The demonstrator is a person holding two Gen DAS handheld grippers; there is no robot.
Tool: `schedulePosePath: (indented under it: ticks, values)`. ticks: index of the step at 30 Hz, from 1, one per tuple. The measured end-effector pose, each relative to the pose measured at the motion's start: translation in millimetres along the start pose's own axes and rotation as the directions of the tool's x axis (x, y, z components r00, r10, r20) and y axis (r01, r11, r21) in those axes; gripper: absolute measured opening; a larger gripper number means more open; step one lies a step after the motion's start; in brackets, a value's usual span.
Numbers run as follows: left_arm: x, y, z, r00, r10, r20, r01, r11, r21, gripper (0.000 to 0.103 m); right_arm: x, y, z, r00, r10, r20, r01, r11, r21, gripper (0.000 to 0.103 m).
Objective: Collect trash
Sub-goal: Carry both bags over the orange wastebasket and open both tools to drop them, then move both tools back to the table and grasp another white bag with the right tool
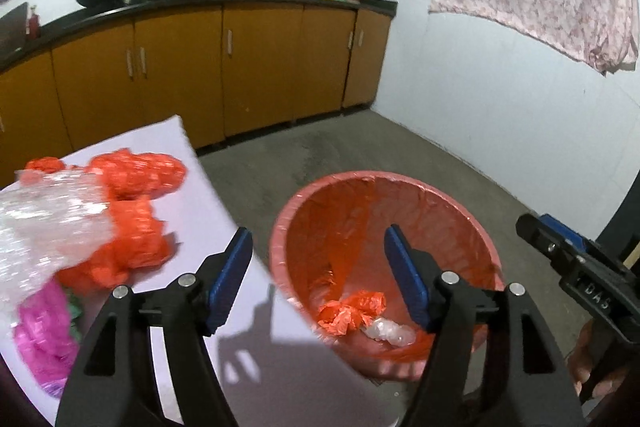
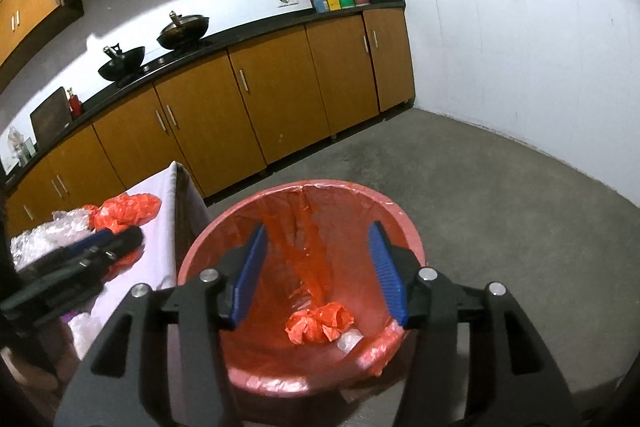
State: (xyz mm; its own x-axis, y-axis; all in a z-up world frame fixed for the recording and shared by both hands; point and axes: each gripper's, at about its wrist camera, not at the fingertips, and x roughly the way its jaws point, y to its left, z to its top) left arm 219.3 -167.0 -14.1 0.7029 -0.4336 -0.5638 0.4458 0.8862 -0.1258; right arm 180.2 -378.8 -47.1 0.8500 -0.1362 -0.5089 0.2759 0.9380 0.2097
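- Left wrist view: the left gripper (image 1: 318,241) is seen with its jaws spread and nothing between them, above the near corner of the white table (image 1: 240,327) and the left rim of the bin (image 1: 280,227).
- The red-lined bin stands on the floor just beside the table; a crumpled orange bag (image 1: 352,311) and a clear wad (image 1: 390,333) lie at its bottom.
- On the table are orange bags (image 1: 136,195), clear film (image 1: 52,227) and a pink bag (image 1: 40,339).
- The right gripper (image 1: 560,247) is seen at the right edge; its jaws cannot be judged from here.
- Right wrist view: the right gripper (image 2: 318,259) is held over the bin (image 2: 248,383) with jaws spread and empty.
- The orange bag (image 2: 320,323) and the clear wad (image 2: 350,341) are seen on the bin's bottom.
- The left gripper (image 2: 100,247) is at the left, over the table (image 2: 160,247), near orange bags (image 2: 124,209) and clear film (image 2: 48,231).
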Motion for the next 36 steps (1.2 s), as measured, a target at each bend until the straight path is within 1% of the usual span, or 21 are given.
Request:
schedulePosePath:
  ticks: [3,5,8,11,12,13,14,15,17,19,21,24,27,29,31,33,35,36]
  values:
    - [-26,14,-4,0.998,0.029,0.05,-0.028,0.999,-0.016,0.073,-10,12,-7,1.0,0.024,-0.001,-0.024,0.999,-0.024,0.056]
    - [-47,28,-9,0.993,0.073,0.089,-0.071,0.997,-0.033,0.075,-17,20,-11,0.999,0.044,-0.006,-0.044,0.998,-0.036,0.057]
    - [-70,48,-17,0.983,0.132,0.124,-0.124,0.99,-0.071,0.078,-23,46,-24,0.994,0.105,-0.034,-0.107,0.992,-0.06,0.059]
    - [-92,71,-29,0.96,0.232,0.157,-0.219,0.971,-0.095,0.082,-30,77,-38,0.983,0.171,-0.068,-0.177,0.98,-0.092,0.062]
    - [-100,82,-35,0.947,0.275,0.164,-0.26,0.96,-0.107,0.082,-32,87,-43,0.978,0.194,-0.081,-0.202,0.974,-0.104,0.063]
    - [-104,89,-38,0.94,0.3,0.166,-0.283,0.952,-0.116,0.083,-33,98,-48,0.972,0.215,-0.093,-0.225,0.968,-0.114,0.064]
    - [-109,101,-44,0.928,0.336,0.163,-0.317,0.94,-0.129,0.084,-34,111,-55,0.964,0.24,-0.11,-0.254,0.959,-0.128,0.065]
    - [-112,108,-47,0.92,0.359,0.159,-0.339,0.931,-0.137,0.084,-35,122,-61,0.957,0.26,-0.125,-0.276,0.951,-0.139,0.066]
    - [-116,130,-57,0.895,0.425,0.137,-0.402,0.9,-0.168,0.084,-36,145,-72,0.942,0.296,-0.159,-0.32,0.934,-0.16,0.066]
    - [-121,149,-64,0.877,0.466,0.119,-0.437,0.876,-0.205,0.085,-36,166,-84,0.93,0.319,-0.185,-0.351,0.919,-0.179,0.066]
    - [-124,168,-71,0.853,0.51,0.105,-0.476,0.845,-0.244,0.087,-36,186,-95,0.919,0.336,-0.207,-0.376,0.905,-0.2,0.067]
    - [-131,189,-80,0.824,0.559,0.09,-0.518,0.808,-0.281,0.089,-33,208,-104,0.915,0.337,-0.224,-0.386,0.894,-0.229,0.07]
    - [-135,209,-86,0.807,0.586,0.075,-0.541,0.784,-0.305,0.089,-26,225,-113,0.914,0.326,-0.242,-0.383,0.89,-0.248,0.071]
    - [-140,217,-95,0.8,0.596,0.069,-0.55,0.774,-0.314,0.089,-20,233,-119,0.918,0.307,-0.25,-0.369,0.893,-0.258,0.071]
    - [-140,224,-98,0.798,0.599,0.06,-0.553,0.769,-0.321,0.089,-13,239,-123,0.921,0.29,-0.259,-0.356,0.897,-0.261,0.071]
    - [-139,227,-101,0.803,0.594,0.056,-0.548,0.771,-0.325,0.089,-7,242,-127,0.924,0.27,-0.27,-0.34,0.903,-0.263,0.071]
    - [-136,226,-103,0.811,0.583,0.055,-0.538,0.779,-0.321,0.089,-2,242,-131,0.923,0.257,-0.285,-0.333,0.906,-0.261,0.07]
    - [-135,225,-103,0.817,0.574,0.057,-0.53,0.786,-0.318,0.089,0,242,-133,0.923,0.253,-0.291,-0.331,0.907,-0.261,0.065]
